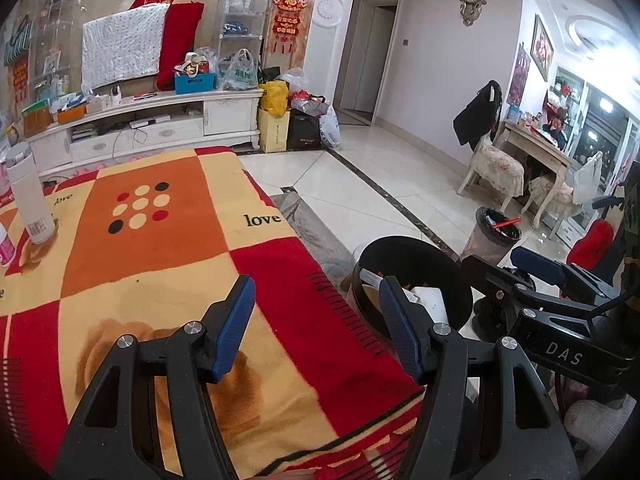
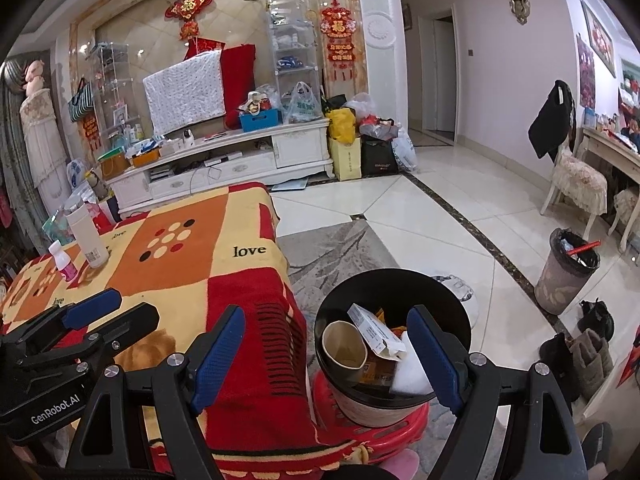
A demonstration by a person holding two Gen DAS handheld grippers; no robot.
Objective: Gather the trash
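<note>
Trash sits in the black-lined bin [image 2: 394, 300] we see just beside the table's corner, standing on a red plastic stool [image 2: 380, 426]: a crushed paper cup [image 2: 344, 350], a white carton [image 2: 376, 334] leaning across it, a white block [image 2: 410, 374] and some orange wrappers we cannot make out clearly. Our right gripper [image 2: 328, 364] hangs over the gap between table and bin with its blue pads wide apart and nothing between them; one pad is over the blanket's edge, the other over the bin's mouth. Our left gripper [image 1: 318, 330] is likewise spread open and empty, poised above the red and yellow patchwork blanket [image 1: 160, 248] that covers the table, its right pad lined up with the bin [image 1: 412, 264] from this view. On the far end of the blanket stand a tall white flask [image 2: 86, 236] and, near it, a small white bottle with a pink label [image 2: 64, 262], both upright. Farther off on the tiled floor, well apart from us, a second, patterned waste bin [image 2: 566, 272] holds a red strip poking out of its black liner.
</note>
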